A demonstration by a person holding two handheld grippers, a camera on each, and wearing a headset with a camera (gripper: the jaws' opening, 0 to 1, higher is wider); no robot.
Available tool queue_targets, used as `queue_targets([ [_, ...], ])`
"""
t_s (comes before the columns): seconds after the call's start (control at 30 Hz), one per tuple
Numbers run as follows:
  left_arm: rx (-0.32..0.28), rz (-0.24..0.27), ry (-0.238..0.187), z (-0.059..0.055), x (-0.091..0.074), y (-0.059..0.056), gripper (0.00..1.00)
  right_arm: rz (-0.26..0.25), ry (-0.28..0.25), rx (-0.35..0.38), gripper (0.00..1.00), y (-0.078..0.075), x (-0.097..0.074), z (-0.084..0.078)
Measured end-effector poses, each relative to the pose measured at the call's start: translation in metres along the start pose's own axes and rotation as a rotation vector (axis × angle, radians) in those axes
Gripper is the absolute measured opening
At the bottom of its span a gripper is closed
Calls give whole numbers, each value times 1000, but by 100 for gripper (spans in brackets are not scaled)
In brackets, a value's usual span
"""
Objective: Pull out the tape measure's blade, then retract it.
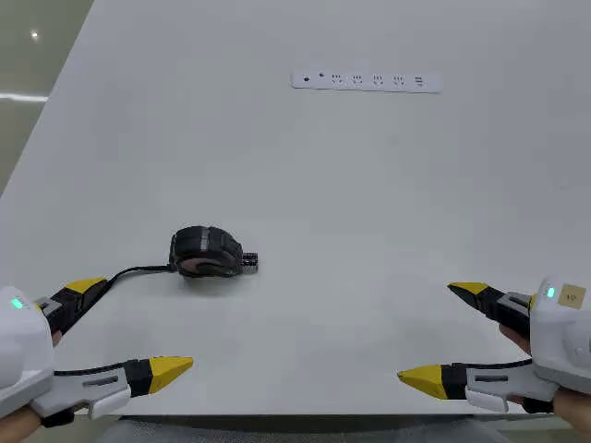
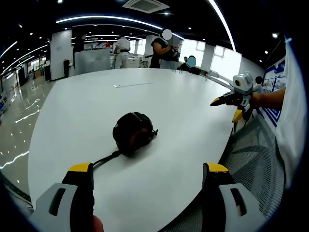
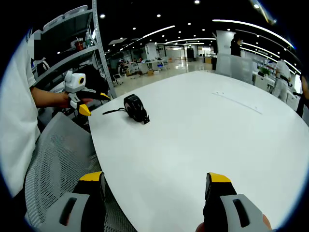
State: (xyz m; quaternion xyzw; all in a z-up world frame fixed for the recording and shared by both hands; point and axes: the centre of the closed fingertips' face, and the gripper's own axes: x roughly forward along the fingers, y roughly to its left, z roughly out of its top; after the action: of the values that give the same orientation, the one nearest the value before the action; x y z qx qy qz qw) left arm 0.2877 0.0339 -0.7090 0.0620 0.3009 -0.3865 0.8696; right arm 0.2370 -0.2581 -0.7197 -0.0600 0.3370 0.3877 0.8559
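Observation:
A black tape measure lies on the white table, its wrist strap trailing left and its blade hook at the right end, blade not drawn out. My left gripper is open at the near left edge, a short way from the strap. In the left gripper view the tape measure lies ahead between the yellow-tipped fingers. My right gripper stands open at the near right edge, far from the tape. The right gripper view has the tape measure far off to the left, with the left gripper beyond.
A white power strip lies flat at the far side of the table. A grey mesh chair stands at the near table edge. People stand at other benches in the background.

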Motion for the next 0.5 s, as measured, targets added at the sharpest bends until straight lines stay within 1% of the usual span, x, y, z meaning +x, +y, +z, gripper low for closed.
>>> queue_targets([
  [0.27,-5,-2,-2,4,2,4,91,-4,-1,-1,85,-5,1,2],
  [0.5,-7,-5,1,3,4,6,91,-3,-8,-6,88,-6,4,4],
])
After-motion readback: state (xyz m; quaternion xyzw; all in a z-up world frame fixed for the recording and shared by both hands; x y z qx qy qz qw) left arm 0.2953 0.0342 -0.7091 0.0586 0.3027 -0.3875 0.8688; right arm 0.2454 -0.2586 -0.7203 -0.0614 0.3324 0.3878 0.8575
